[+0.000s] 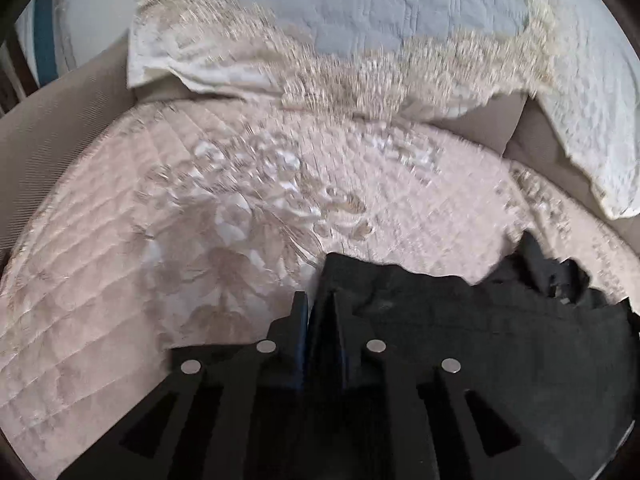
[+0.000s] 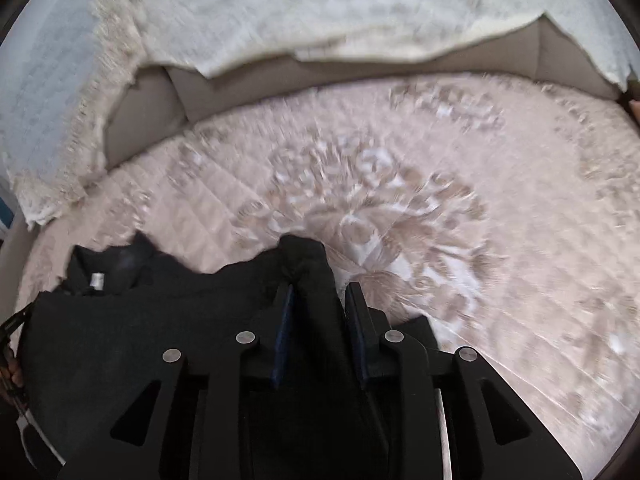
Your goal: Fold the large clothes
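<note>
The black garment (image 1: 460, 320) lies bunched at the near edge of a pink quilted cover (image 1: 200, 220) on a sofa seat, its collar, with a small white label (image 2: 97, 280) inside it, turned toward the back cushions. It looks like soft, limp, fairly thick cloth, light but floppy, so it will sag and crease unless taken at two spread points such as the shoulders or hem corners. The left gripper (image 1: 320, 308) tilts steeply down with its jaws narrow, pinching a fold of the dark cloth. The right gripper (image 2: 320, 300) leans down alike, jaws a little wider, a ridge of fabric standing between them; whether the pads press on it I cannot tell.
</note>
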The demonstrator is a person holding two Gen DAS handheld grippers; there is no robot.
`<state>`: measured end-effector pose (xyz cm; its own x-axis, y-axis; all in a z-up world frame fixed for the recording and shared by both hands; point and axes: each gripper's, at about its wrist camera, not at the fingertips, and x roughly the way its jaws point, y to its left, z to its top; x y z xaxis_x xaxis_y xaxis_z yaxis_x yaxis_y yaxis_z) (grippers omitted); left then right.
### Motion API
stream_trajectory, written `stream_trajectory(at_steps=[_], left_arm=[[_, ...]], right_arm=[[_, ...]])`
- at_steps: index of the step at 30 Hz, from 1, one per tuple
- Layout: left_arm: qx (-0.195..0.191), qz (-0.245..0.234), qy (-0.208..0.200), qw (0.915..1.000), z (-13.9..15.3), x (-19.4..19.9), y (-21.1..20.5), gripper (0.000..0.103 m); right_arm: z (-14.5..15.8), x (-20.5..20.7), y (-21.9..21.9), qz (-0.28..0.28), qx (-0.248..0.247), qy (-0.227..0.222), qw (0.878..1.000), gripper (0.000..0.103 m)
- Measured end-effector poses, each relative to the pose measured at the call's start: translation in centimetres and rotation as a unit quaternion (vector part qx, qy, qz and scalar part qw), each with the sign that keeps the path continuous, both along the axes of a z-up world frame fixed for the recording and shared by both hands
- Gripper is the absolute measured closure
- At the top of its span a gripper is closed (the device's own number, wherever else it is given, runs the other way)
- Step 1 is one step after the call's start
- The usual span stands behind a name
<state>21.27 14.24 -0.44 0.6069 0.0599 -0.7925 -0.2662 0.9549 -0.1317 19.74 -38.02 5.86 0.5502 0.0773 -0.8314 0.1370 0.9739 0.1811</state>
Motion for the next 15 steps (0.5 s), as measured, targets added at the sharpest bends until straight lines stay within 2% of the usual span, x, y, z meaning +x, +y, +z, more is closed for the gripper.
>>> stream_trajectory(at_steps=[4, 7, 9, 11, 12, 13, 15], left_arm=[[-0.009, -0.005, -0.037, 0.9993, 3.0, -4.4, 0.4, 0.088], [-0.019, -0.017, -0.059, 0.9979, 4.4, -8.1, -0.1, 0.087], [-0.026, -0.035, -0.069, 0.9967, 4.5, -10.5, -1.0, 0.080], [-0.021, -0.050, -0.062, 0.9966, 3.5, -11.9, -2.0, 0.078], [-0.013, -0.052, -0.051, 0.9972, 2.5, -12.1, -2.3, 0.078], [-0.009, -0.046, -0.032, 0.9984, 1.1, -12.0, -2.3, 0.078], [-0.031, -0.037, -0.017, 0.9987, -1.2, -11.7, -1.4, 0.080]], right_arm=[[2.9, -5.5, 0.5, -0.001, -0.010, -0.019, 1.000, 0.075], [3.1, -9.6, 0.9, -0.013, -0.005, -0.018, 1.000, 0.075], [1.9, -11.1, 1.0, -0.025, -0.012, -0.001, 1.000, 0.075], [-0.3, -11.4, 0.5, -0.037, -0.009, 0.033, 0.999, 0.077], [-1.3, -11.3, 0.2, -0.044, -0.009, 0.045, 0.998, 0.085], [-2.1, -11.1, -0.2, -0.051, -0.009, 0.052, 0.997, 0.088], [-2.3, -10.8, -0.6, -0.062, 0.001, 0.052, 0.997, 0.088]])
